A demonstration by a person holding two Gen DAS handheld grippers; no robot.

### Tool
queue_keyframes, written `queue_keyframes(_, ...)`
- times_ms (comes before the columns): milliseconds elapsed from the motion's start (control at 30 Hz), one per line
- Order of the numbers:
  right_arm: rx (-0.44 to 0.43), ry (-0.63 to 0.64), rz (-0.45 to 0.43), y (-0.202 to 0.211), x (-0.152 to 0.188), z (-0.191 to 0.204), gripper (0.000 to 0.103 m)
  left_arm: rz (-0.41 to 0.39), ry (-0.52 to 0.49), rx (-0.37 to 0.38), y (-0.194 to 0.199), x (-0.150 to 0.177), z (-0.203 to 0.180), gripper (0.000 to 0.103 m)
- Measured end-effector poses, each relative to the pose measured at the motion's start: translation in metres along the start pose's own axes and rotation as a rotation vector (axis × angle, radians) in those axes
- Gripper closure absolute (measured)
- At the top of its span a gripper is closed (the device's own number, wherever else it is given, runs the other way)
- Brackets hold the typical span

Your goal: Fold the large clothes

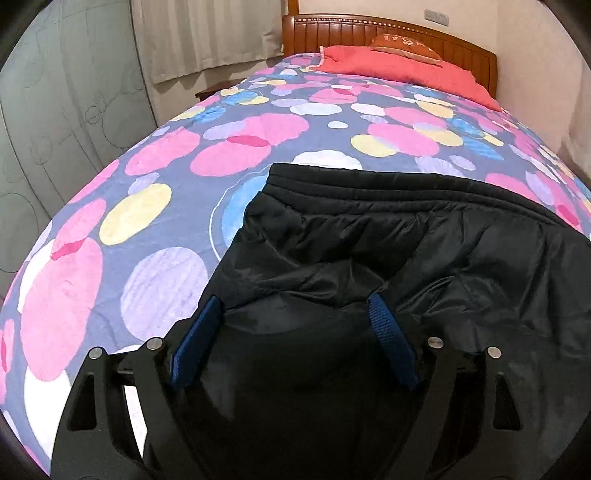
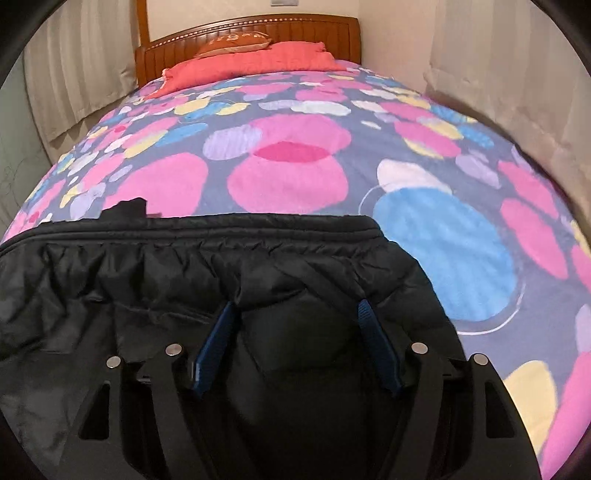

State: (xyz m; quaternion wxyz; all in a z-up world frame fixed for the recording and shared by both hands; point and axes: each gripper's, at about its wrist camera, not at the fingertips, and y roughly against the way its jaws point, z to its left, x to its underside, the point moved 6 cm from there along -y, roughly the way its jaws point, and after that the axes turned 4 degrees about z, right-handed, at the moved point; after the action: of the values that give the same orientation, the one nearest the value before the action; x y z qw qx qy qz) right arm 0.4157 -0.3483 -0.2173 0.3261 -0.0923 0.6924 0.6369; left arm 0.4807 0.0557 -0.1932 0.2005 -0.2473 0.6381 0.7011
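Hovering over black trousers (image 1: 388, 251) on a spotted bedspread (image 1: 166, 177).
Left gripper (image 1: 295, 306) and right gripper (image 2: 297, 310) fingers spread wide, lower centre.

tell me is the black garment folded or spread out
Spread out: the black garment lies wide and wrinkled on the bedspread, its waistband stretched flat.

Spotted bedspread (image 1: 155, 221) (pink, blue, yellow circles), red pillow (image 1: 399, 70), wooden headboard (image 1: 332, 31), pale curtains (image 1: 199, 37)
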Motion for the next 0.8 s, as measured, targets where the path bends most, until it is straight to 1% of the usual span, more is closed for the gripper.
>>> queue_keyframes(100,0.002,-0.008,-0.010,-0.005,0.003,0.000,0.034,0.013,0.010,0.010,-0.011,0.001,0.000,0.016)
queue_keyframes(200,0.005,-0.011,-0.009,-0.005,0.003,0.000,0.034,0.022,0.019,0.018,-0.013,0.000,0.000,0.015)
queue_keyframes(233,0.002,-0.013,-0.005,-0.003,0.001,0.000,0.034,0.027,0.020,0.022,-0.010,-0.001,0.001,0.015)
queue_keyframes(333,-0.018,-0.041,0.008,0.012,0.002,-0.005,0.033,0.058,0.022,0.069,0.005,0.000,0.006,0.016)
queue_keyframes(400,-0.050,-0.058,-0.005,0.034,0.009,-0.012,0.032,0.047,0.042,0.118,0.026,0.006,0.016,0.016)
queue_keyframes(467,-0.066,-0.079,-0.025,0.060,0.020,-0.023,0.031,0.023,0.094,0.141,0.050,0.019,0.036,0.015)
queue_keyframes(533,-0.086,-0.113,-0.041,0.086,0.039,-0.039,0.029,0.010,0.183,0.142,0.067,0.036,0.061,0.014)
queue_keyframes(600,-0.088,-0.161,-0.039,0.103,0.060,-0.058,0.027,0.008,0.267,0.146,0.079,0.056,0.083,0.012)
queue_keyframes(667,-0.100,-0.213,-0.027,0.113,0.081,-0.074,0.027,0.020,0.355,0.179,0.088,0.082,0.105,0.012)
queue_keyframes(733,-0.127,-0.272,-0.012,0.120,0.106,-0.087,0.027,0.036,0.424,0.227,0.095,0.105,0.117,0.012)
queue_keyframes(767,-0.158,-0.320,0.005,0.121,0.122,-0.093,0.027,0.046,0.455,0.294,0.097,0.118,0.117,0.011)
queue_keyframes(800,-0.174,-0.347,0.020,0.120,0.130,-0.095,0.027,0.060,0.470,0.346,0.097,0.125,0.115,0.011)
